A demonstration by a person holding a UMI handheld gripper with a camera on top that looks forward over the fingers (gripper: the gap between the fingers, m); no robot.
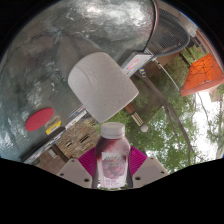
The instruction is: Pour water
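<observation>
Pink-padded fingers of the claw (112, 170) clamp a small clear water bottle (112, 158) by its sides, white cap pointing ahead. Just beyond the cap, a white mug-like cup (101, 85) sits tilted against a shiny metal surface (60, 40). A red disc (40, 119) lies off to one side; trees (185, 125) and an orange shape (204, 72) fill the other.

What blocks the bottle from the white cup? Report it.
Nothing visible. The bottle sits between the hand-held gripper pink pads, and the white cup lies just beyond its cap, with no object between them.
</observation>
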